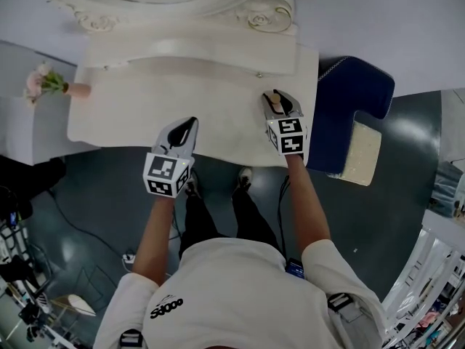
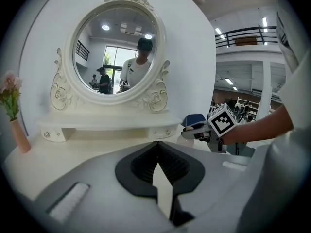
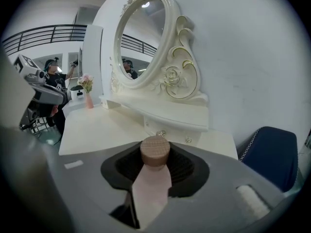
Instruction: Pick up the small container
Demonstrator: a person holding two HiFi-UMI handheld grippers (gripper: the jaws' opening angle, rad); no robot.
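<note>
Readable markings, as catalogued:
- White short-sleeved T-shirt (image 1: 240, 289), worn by the person: a short black logo is printed on the chest. Its letters are too small to be read with certainty.
- Left gripper's white marker cube (image 1: 168, 174) and right gripper's white marker cube (image 1: 288, 134): black-and-white square code patterns are carried on the faces.

On the white dressing table (image 1: 145, 115), the right gripper (image 1: 275, 97) has the small container (image 1: 274, 99) between its jaws; the left gripper (image 1: 190, 124) hovers at the near edge.
</note>
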